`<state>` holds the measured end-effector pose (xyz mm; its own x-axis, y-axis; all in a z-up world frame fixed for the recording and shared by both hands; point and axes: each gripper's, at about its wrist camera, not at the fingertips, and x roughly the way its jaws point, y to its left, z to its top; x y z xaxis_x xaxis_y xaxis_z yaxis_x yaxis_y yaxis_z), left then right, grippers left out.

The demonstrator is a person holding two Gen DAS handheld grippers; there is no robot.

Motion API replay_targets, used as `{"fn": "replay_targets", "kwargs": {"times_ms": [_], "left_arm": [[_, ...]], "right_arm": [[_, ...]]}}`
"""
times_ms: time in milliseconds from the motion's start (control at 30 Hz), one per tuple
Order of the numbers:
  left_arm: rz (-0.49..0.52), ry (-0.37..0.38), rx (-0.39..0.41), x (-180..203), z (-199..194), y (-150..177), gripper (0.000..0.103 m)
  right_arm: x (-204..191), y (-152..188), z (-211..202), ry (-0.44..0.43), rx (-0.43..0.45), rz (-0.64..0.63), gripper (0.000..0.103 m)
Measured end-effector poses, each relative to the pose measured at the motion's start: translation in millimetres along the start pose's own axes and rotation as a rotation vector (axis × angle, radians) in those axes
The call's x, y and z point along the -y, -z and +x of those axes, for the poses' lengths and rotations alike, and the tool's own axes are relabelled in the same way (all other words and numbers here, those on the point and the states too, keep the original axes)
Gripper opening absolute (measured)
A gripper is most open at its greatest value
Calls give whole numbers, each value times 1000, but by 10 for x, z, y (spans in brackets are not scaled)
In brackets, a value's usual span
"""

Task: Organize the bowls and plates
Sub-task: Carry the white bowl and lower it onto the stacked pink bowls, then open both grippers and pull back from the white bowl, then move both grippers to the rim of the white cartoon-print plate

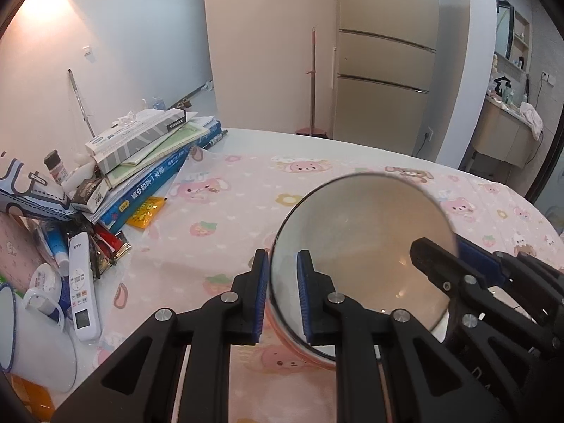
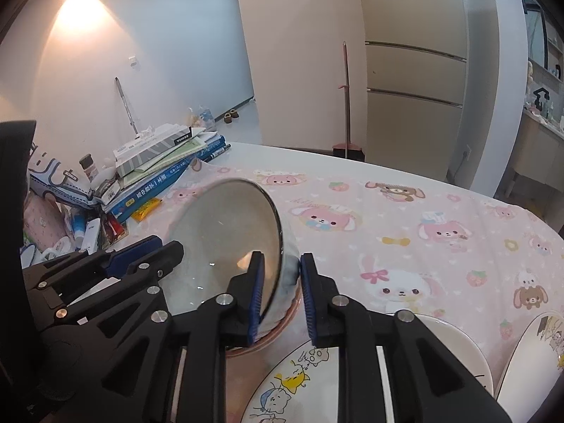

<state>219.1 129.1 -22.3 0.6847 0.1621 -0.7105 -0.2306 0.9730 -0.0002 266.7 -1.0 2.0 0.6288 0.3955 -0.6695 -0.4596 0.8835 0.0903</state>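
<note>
A grey-white bowl with a dark rim [image 1: 363, 239] [image 2: 225, 232] is held by both grippers over a pink-rimmed bowl [image 2: 282, 328] beneath it on the pink cartoon tablecloth. My left gripper [image 1: 282, 296] straddles the bowl's left rim, one finger inside and one outside, closed on it. My right gripper [image 2: 282, 292] straddles the right rim the same way; it also shows in the left wrist view [image 1: 454, 257]. A plate with cat drawings [image 2: 292, 384] lies just in front of the right gripper, with a white plate [image 2: 454, 345] and another drawn plate [image 2: 535, 352] to its right.
A pile of books and boxes [image 1: 151, 151], a remote [image 1: 81, 289], white mugs [image 1: 38, 335] and small clutter fill the table's left side. The tablecloth [image 2: 423, 239] spreads to the right. A fridge and a broom stand beyond the table's far edge.
</note>
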Motion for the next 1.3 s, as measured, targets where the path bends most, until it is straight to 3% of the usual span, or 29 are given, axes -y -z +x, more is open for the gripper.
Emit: {"fn": "replay_targets", "kwargs": {"times_ms": [267,333,367,400,500,700,767,867,1000,1100,1300], "left_arm": [[-4,-26,24,-22,-30,-9,17],[-13,-20,49,-40,-86,-21,32],[-21,-26,68,-56,-121,-31,54],[-29,-41,96,-69,-169,-44,68],[-47,-59,192,-125,-356,-70,70],[-69,50,303,-187,-670,-92,83],[-63,71,352,-169,-776,-87,89],[-57,119,408,-142,-917,-67,94],[-56,163,438,-69,-1053,-66,99],[-15,170,478,72,-1217,-44,102],[-5,216,481,412,-1508,-112,102]], "right_arm": [[18,-55,-69,-17,6,7,23],[47,-79,-105,-10,17,15,23],[62,-92,-124,-9,21,17,23],[82,-104,-144,-11,25,22,23],[164,-163,-236,-22,40,48,23],[330,-332,-601,-7,128,86,25],[395,-394,-791,8,176,106,38],[465,-436,-1056,45,232,118,48],[538,-403,-1357,76,256,110,48],[609,-293,-1613,108,287,100,54],[761,-55,-2014,239,371,51,60]]}}
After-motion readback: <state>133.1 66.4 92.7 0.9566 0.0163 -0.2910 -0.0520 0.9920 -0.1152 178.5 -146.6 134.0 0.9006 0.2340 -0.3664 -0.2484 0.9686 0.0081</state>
